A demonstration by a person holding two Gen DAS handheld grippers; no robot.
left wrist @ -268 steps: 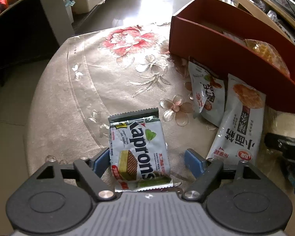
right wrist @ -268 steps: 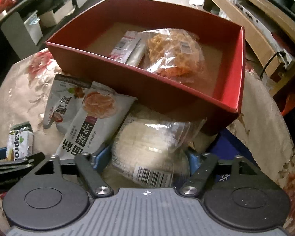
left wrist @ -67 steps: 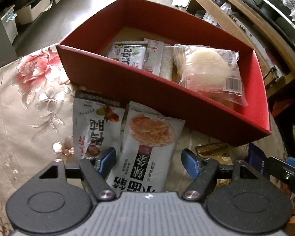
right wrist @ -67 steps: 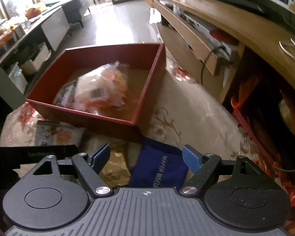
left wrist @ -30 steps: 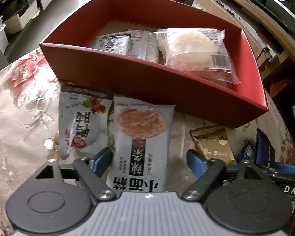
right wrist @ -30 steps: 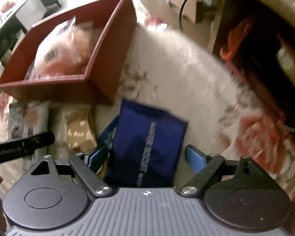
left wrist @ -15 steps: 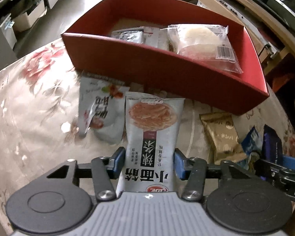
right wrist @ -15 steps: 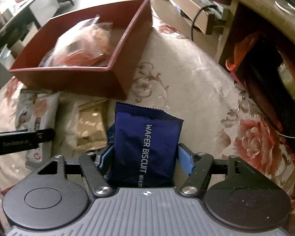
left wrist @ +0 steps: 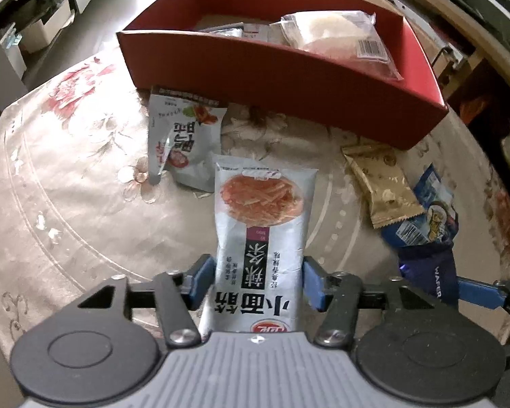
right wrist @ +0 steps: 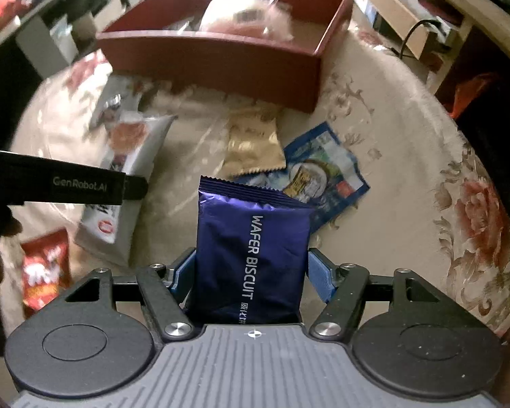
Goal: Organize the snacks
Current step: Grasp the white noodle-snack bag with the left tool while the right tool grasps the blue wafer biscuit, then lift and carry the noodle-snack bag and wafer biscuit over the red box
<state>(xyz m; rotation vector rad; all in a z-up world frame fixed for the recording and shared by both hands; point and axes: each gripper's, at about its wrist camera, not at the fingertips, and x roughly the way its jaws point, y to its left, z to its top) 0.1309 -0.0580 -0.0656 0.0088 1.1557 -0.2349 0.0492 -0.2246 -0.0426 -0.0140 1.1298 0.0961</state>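
Observation:
My left gripper (left wrist: pixel 259 280) is shut on a white noodle-snack packet (left wrist: pixel 261 234) and holds it above the table. My right gripper (right wrist: pixel 251 273) is shut on a dark blue wafer biscuit packet (right wrist: pixel 251 255), also lifted. The red box (left wrist: pixel 289 68) stands at the far side and holds a clear-wrapped pastry (left wrist: pixel 336 30) and flat packets; it also shows in the right wrist view (right wrist: pixel 221 54). On the table lie a grey snack packet (left wrist: pixel 183 142), a gold packet (left wrist: pixel 384 183) and a light blue packet (left wrist: pixel 428 217).
The round table has a beige floral cloth (left wrist: pixel 68 170). A red snack packet (right wrist: pixel 44 268) lies at the left near edge. Wooden shelving (right wrist: pixel 408 10) stands behind the box, and cabinets (left wrist: pixel 51 10) stand to the left across the floor.
Both grippers have lifted and drawn back from the box with their packets held. The noodle packet has left the table beside the grey packet, and the wafer packet has risen off the light blue one.

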